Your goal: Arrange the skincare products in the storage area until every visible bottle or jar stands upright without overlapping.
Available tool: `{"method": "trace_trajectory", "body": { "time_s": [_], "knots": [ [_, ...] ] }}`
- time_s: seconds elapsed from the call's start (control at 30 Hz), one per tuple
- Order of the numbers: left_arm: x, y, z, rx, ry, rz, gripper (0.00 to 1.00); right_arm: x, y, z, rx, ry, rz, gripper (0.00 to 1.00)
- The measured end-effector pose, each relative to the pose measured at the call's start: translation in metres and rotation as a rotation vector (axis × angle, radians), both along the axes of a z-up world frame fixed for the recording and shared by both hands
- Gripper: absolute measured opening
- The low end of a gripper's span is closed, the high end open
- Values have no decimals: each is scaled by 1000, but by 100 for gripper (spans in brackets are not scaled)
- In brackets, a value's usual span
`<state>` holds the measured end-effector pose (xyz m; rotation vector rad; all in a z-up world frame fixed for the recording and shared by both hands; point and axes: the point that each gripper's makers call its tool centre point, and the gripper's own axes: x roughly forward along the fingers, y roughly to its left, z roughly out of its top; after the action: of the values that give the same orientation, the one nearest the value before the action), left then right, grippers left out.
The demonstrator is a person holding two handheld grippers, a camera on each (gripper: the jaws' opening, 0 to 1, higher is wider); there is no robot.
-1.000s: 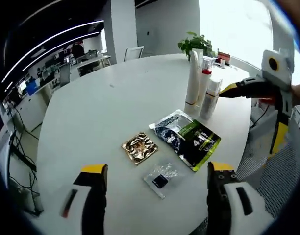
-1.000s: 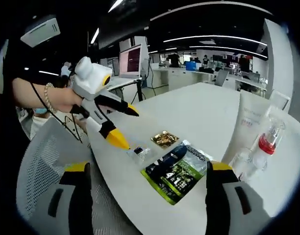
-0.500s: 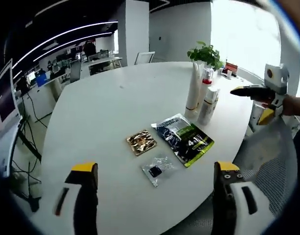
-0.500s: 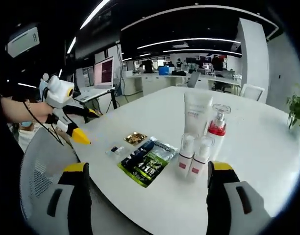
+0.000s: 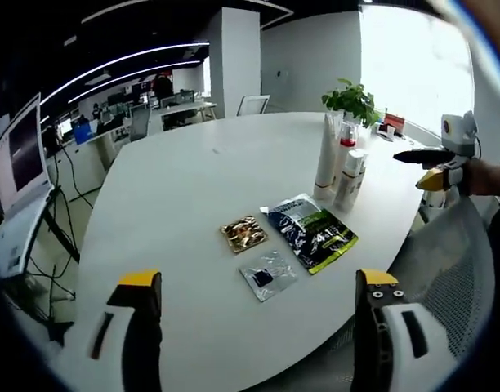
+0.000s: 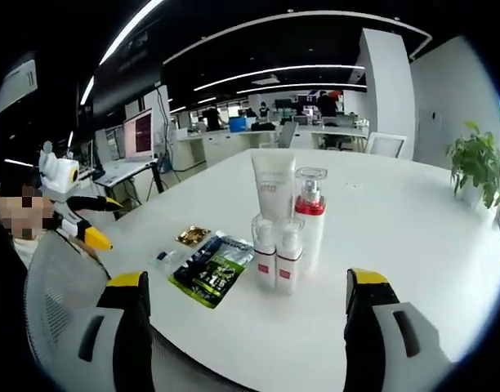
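A white tube (image 6: 274, 184), a clear pump bottle with a red collar (image 6: 309, 216) and two small white bottles (image 6: 264, 253) (image 6: 289, 257) stand upright in a tight cluster on the round white table (image 6: 397, 245). The left gripper view has the same cluster: tube (image 5: 325, 155), pump bottle (image 5: 343, 147), small bottle (image 5: 353, 173). My left gripper (image 5: 258, 279) is open, off the table's near edge. My right gripper (image 6: 247, 279) is open, well short of the bottles. Each gripper appears in the other's view, left gripper (image 6: 113, 224), right gripper (image 5: 409, 170), both open.
Flat on the table lie a black-green pouch (image 5: 313, 232), a gold sachet (image 5: 243, 233) and a small clear sachet (image 5: 268, 274). A potted plant (image 5: 354, 100) stands at the far edge. A mesh chair back (image 6: 54, 286) is beside the table.
Both views have pulled back from the table, so everything looks smaller. The right gripper view has swung to put the bottle cluster at its centre. Nothing on the table moved.
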<state>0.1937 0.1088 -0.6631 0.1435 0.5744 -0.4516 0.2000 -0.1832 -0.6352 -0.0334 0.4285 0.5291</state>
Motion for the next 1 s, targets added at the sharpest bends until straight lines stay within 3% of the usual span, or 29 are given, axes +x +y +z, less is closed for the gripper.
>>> {"method": "trace_trajectory", "body": {
  "time_s": [1.0],
  "knots": [
    [-1,-3,-4,3,11,1,95,0,7,-6,-27,20,16,96]
  ]
}}
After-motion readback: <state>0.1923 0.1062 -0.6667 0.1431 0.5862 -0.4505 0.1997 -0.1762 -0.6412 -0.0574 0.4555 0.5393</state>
